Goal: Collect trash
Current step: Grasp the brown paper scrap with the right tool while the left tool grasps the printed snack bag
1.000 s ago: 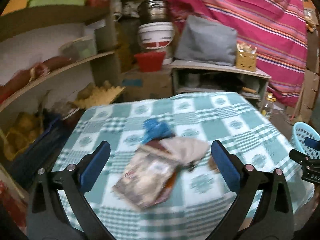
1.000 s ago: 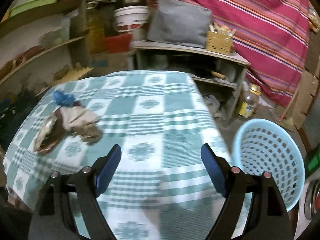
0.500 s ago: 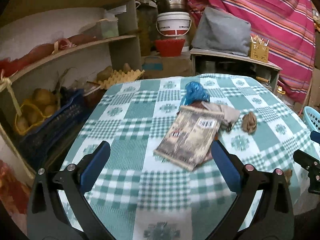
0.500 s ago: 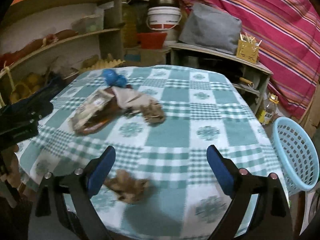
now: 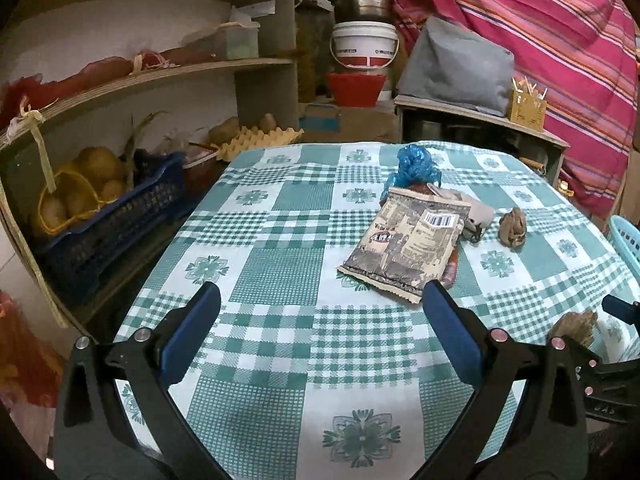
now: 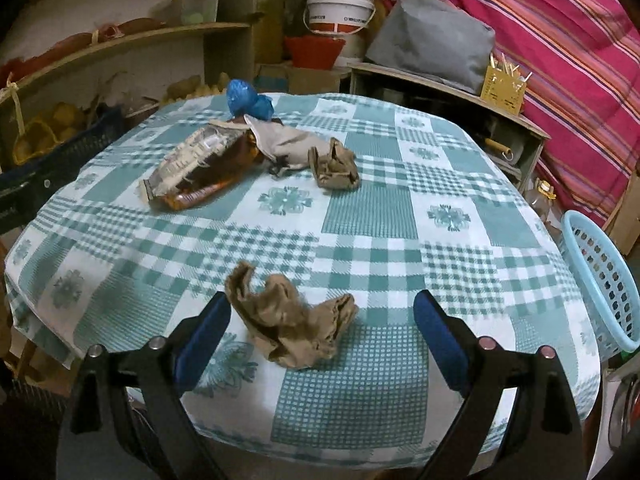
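Right gripper [image 6: 322, 332] agape; blue basket [image 6: 608, 280] w/ nothing visible inside.

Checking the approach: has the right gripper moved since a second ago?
Yes. The right gripper has moved left, away from the blue basket, and now brackets the near crumpled brown paper, jaws open.
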The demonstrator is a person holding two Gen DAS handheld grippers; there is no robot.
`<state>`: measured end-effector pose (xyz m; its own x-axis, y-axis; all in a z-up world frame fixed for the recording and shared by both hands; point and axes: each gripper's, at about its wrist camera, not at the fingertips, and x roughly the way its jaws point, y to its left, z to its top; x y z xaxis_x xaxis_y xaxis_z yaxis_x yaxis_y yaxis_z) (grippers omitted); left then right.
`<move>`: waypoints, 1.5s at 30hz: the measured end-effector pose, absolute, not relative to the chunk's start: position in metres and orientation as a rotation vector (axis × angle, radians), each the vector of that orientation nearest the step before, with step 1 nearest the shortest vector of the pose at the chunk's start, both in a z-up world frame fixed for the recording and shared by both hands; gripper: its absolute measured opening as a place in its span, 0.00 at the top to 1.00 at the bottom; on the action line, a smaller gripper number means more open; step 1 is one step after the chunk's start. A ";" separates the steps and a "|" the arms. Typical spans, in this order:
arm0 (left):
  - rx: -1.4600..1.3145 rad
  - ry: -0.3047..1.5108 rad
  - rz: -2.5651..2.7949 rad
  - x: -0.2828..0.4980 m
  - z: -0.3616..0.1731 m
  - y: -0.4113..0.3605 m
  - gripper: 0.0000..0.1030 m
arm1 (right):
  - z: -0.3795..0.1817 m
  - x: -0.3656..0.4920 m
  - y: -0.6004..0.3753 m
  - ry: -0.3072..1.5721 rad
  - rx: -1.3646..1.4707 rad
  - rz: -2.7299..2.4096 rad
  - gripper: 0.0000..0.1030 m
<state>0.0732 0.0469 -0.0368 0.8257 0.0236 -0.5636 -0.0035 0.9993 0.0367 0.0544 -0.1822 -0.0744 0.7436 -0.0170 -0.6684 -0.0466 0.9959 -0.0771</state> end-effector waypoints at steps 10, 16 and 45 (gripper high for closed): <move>0.051 0.622 -0.022 0.089 -0.047 0.034 0.05 | -0.085 0.059 -0.174 0.763 -0.114 0.103 0.54; 0.066 0.630 -0.030 0.107 -0.047 0.020 0.05 | -0.067 0.067 -0.185 0.712 -0.103 0.107 0.59; 0.066 0.794 -0.157 0.185 -0.072 -0.033 0.36 | -0.020 0.150 -0.299 0.679 0.027 -0.003 0.59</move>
